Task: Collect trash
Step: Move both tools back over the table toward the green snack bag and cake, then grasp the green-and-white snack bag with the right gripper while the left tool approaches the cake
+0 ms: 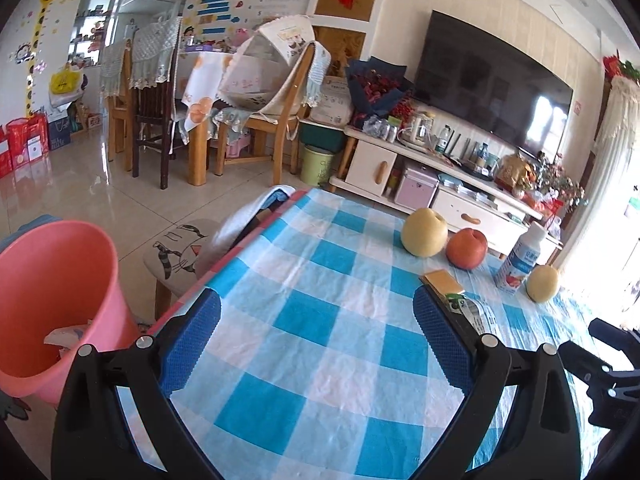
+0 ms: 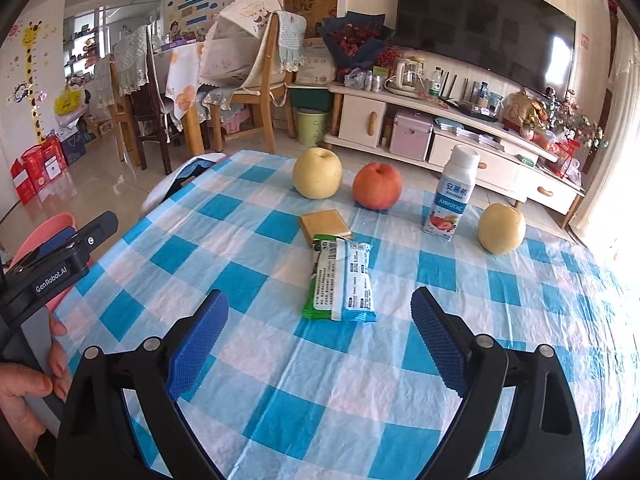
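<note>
We are looking across a bright living room where daylight is pouring in from the right edge of the frame. A large dark television [image 2: 486, 20] is hanging on the pale wall at upper right, above a long white cabinet [image 2: 452, 136] that is carrying bottles and ornaments. At upper centre, wooden chairs [image 2: 260, 80] draped with cloths are standing around a dining table [image 1: 200, 80]. A glossy tiled floor [image 1: 80, 184] is reflecting light at left, and a giraffe height chart [image 1: 40, 40] is decorating the wall at upper left.
</note>
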A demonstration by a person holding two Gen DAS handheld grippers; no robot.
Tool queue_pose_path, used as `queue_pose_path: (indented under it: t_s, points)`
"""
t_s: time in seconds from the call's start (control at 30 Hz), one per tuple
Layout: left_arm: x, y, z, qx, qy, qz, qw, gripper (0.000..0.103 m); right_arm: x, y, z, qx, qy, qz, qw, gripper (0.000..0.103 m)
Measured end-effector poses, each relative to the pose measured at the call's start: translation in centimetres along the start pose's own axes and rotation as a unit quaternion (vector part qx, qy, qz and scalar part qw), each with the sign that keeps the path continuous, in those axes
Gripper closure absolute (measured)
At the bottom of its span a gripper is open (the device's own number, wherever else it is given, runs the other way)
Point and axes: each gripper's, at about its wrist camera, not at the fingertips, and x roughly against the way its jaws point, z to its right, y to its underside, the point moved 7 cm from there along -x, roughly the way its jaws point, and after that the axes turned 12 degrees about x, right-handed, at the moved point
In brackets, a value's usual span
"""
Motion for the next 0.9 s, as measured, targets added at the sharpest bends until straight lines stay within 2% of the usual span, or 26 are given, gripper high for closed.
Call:
queue_pose_path:
  t_s: [0.23,0.5,0.63,0.73,0.9]
  points:
    - [-1.0,1.3,2.2,-0.019,0.006,-0.016,0.9997,0.006,-1.5,0.8,2.7,-0.008,0.015,-0.011,1.0,0.011]
    - [-2.3,2.2,3.5,-0.025,0.009,-0.036,0.999,0.006,-6.4,2.1,5.5,-0.042,-0.016,-0.054,0.998,0.011]
    - [-2.8,2.5,4.0,-0.033,0.007,-0.042,0.9986,0.006,-9.4,2.3,5.1,-0.035,-0.043,-0.078,0.995,0.011]
    - [-3.3,2.6,4.3,-0.039,0.005,-0.048,0.9981,0.006,-10.8,2.0,3.9,-0.036,-0.08,-0.082,0.993,0.011]
    - [-3.9,2.8,4.5,-0.048,0.004,-0.06,0.997,0.006,-13.0,1.7,3.1,-0.038,-0.086,-0.098,0.991,0.011]
